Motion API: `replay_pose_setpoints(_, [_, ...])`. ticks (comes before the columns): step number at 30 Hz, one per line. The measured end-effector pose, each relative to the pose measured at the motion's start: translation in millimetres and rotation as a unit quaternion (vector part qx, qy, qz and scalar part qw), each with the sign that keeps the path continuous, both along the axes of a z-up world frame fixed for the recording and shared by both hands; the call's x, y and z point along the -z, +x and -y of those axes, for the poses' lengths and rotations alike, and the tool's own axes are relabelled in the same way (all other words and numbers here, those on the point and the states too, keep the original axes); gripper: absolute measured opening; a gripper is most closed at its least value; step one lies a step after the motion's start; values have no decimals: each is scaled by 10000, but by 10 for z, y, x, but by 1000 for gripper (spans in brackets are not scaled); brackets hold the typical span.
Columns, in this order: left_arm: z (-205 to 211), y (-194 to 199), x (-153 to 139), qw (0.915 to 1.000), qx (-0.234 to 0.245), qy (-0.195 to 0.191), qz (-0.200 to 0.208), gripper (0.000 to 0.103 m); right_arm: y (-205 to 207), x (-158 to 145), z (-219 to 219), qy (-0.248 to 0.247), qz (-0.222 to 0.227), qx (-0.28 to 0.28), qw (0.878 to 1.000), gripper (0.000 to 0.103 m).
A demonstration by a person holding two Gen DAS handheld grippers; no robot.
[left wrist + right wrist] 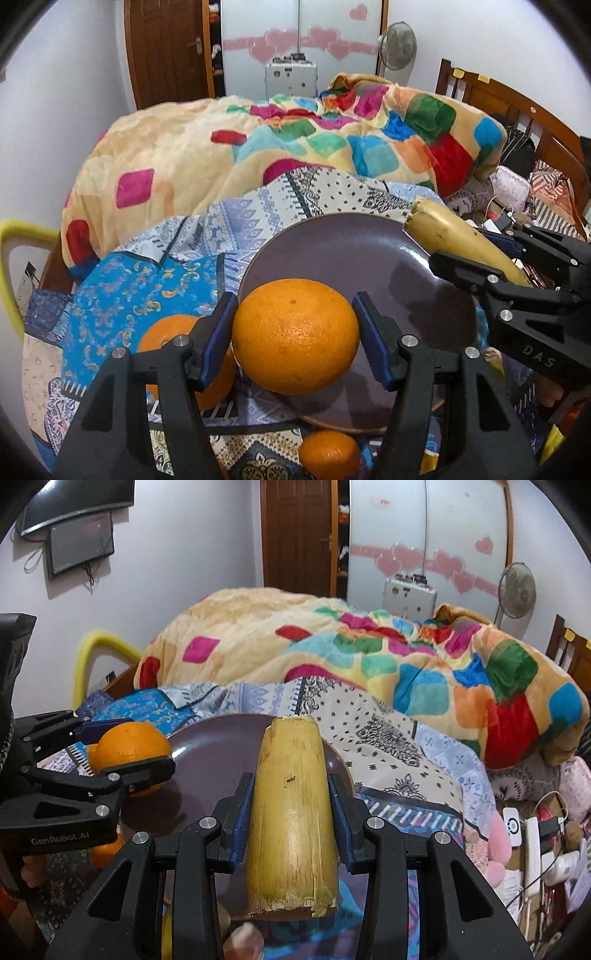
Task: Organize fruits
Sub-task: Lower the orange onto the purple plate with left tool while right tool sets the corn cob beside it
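Orange rind, firm and round, sits clamped across its widest part in my left gripper [295,332] over the purple plate [332,240]; it could roll once freed. My right gripper [291,812] pinches a stiff yellow cane section [291,812] mid-length. Loose oranges [328,454] crowd the plate's near rim.

The right hand-held gripper [480,254], seen from the left wrist view, bears the letters "DAS" on its black body. The left hand-held gripper [127,747], seen from the right wrist view, bears "GenRobot.AI" on its black body.
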State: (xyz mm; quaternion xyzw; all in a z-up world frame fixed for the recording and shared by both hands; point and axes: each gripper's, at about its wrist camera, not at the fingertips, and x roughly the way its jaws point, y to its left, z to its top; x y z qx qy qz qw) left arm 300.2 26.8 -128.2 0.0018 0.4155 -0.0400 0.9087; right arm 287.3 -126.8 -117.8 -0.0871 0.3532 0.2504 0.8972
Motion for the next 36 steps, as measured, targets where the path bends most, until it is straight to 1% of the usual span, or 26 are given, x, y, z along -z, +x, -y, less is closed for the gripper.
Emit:
replay_pose_setpoints(4, [-13, 123, 71, 9998, 17, 26, -205, 63, 107, 43, -58, -185, -126, -5, 9997, 36])
replay_pose_setpoints(7, [-36, 176, 98, 9996, -12, 37, -287, 63, 175, 92, -112, -301, -249, -43, 9992, 36])
replay_pose_setpoints(13, [-42, 213, 126, 9994, 1, 87, -337, 63, 254, 171, -145, -417, -405, -20, 9983, 36])
replay_pose_setpoints(16, [-46, 226, 129, 9993, -1, 53, -361, 63, 268, 182, -168, -458, -434, -14, 9980, 36])
replay_pose_setpoints(19, [-37, 207, 101, 9995, 50, -13, -300, 64, 273, 188, -190, -480, -435, -21, 9979, 36])
replay_pose_setpoints(23, [-7, 151, -18, 9999, 66, 61, -83, 66, 296, 226, -197, -515, -522, -30, 9973, 36])
replay_pose_setpoints(28, [-37, 79, -137, 10000, 17, 50, 45, 68, 324, 273, -155, -397, -777, -26, 9962, 36])
replay_pose_setpoints(29, [-63, 53, -169, 10000, -18, 40, 73, 68, 311, 256, -143, -357, -751, -30, 9965, 37])
replay_pose_setpoints(32, [-126, 4, -236, 9999, -90, 18, 146, 70, 242, 156, -144, -330, -557, -23, 9979, 48])
replay_pose_setpoints(33, [-153, -15, -260, 9998, -128, 28, 179, 71, 218, 119, -150, -336, -470, -17, 9983, 50])
replay_pose_setpoints(36, [-231, -62, -314, 9994, -222, 40, 244, 72, 129, -6, -152, -323, -237, -23, 9992, 50])
